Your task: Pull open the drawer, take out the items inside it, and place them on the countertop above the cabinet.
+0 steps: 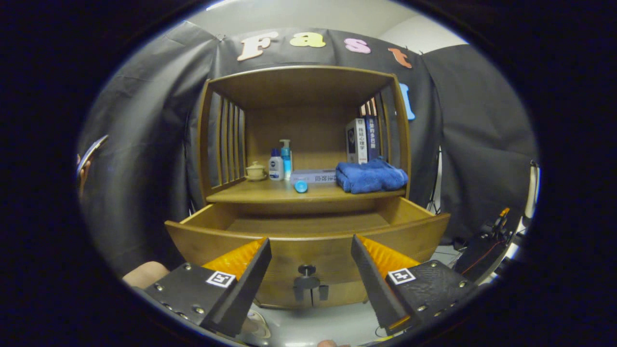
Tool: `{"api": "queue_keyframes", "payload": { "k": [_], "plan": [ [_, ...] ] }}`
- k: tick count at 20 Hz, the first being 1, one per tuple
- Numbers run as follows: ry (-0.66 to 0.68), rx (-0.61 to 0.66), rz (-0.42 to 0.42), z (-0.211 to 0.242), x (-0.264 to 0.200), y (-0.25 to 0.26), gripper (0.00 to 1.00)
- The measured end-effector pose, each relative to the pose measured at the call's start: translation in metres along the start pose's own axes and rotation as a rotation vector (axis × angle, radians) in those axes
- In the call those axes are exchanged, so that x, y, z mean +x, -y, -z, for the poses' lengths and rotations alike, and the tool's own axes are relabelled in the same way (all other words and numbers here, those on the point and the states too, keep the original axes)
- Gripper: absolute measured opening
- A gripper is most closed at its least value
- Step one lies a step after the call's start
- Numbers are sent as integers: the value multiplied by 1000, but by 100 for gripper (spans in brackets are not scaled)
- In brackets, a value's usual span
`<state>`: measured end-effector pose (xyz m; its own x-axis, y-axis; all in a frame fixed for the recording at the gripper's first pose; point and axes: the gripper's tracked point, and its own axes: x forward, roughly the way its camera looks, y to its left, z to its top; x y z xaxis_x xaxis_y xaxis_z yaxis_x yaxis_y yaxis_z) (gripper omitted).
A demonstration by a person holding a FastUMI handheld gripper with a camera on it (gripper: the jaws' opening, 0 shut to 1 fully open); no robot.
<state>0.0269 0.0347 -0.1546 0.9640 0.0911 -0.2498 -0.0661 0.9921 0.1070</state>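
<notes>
Drawer [308, 241] already pulled out, interior looking bare from this angle. Front wall hides the near part of the floor though, so something small could be tucked there, can't tell. Gripper [311, 250] spread wide, holding nothing, fingers either side of the drawer knob [307, 271]. Countertop [270, 193] pretty crowded: blue towel [370, 176], small blue cap [301, 186], bottles [280, 161], little lidded cup [255, 170], books [362, 140]. Main risk: reaching in low and clipping the drawer front, or knocking that loose cap off when setting stuff down.
</notes>
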Motion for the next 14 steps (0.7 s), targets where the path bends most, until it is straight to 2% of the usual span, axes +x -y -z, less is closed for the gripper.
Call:
{"api": "queue_keyframes", "payload": {
  "k": [7,14],
  "plan": [
    [-65,-23,19,30,20,0,99],
    [-69,-38,42,39,37,-4,99]
  ]
}}
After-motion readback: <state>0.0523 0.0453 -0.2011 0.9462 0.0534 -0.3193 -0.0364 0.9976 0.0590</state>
